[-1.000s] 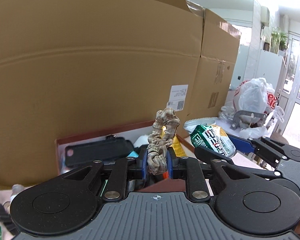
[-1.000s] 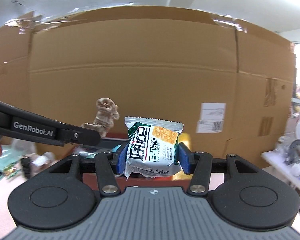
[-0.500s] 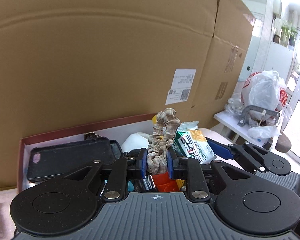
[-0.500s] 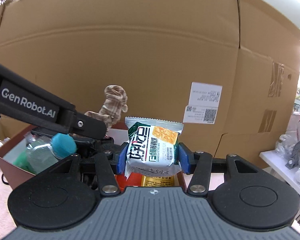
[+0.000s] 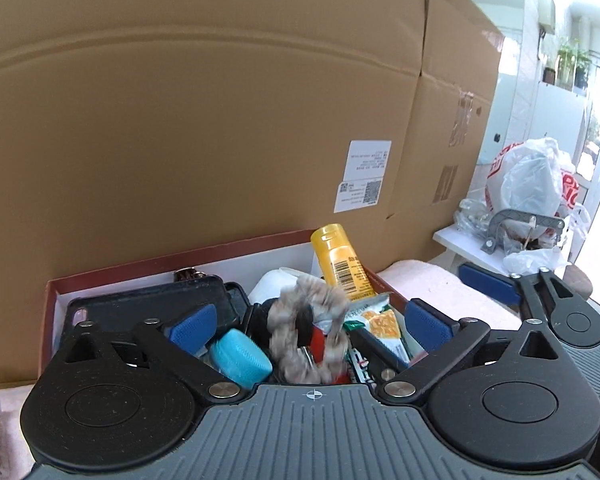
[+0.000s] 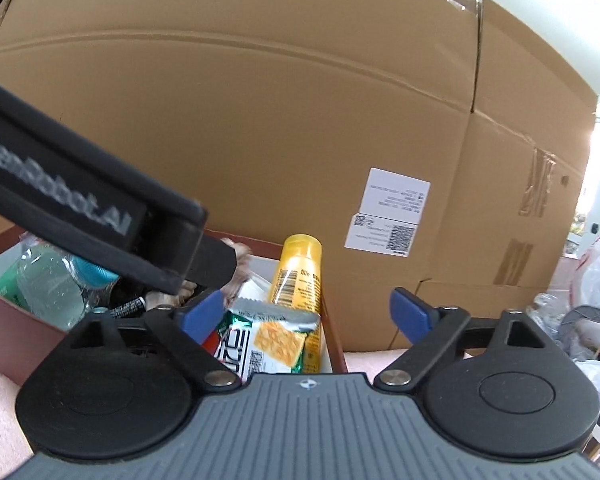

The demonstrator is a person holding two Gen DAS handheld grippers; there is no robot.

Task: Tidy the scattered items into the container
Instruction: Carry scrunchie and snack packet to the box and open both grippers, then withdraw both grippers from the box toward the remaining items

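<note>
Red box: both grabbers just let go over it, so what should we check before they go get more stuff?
1. Left gripper open: ok, its jaws have just been opening and touch nothing.
2. Right gripper open: ok, just opened too.
3. Scrunchie inside the red box: ok, though blurred.
4. Cracker packet inside the box: ok.
5. Yellow bottle settled: cannot tell; it leans against the far wall.
6. Grippers clear of each other: cannot tell.

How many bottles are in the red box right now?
2: a yellow bottle leaning at the box's right end, and a clear water bottle with teal cap at its left. Clutter may hide others.
</note>
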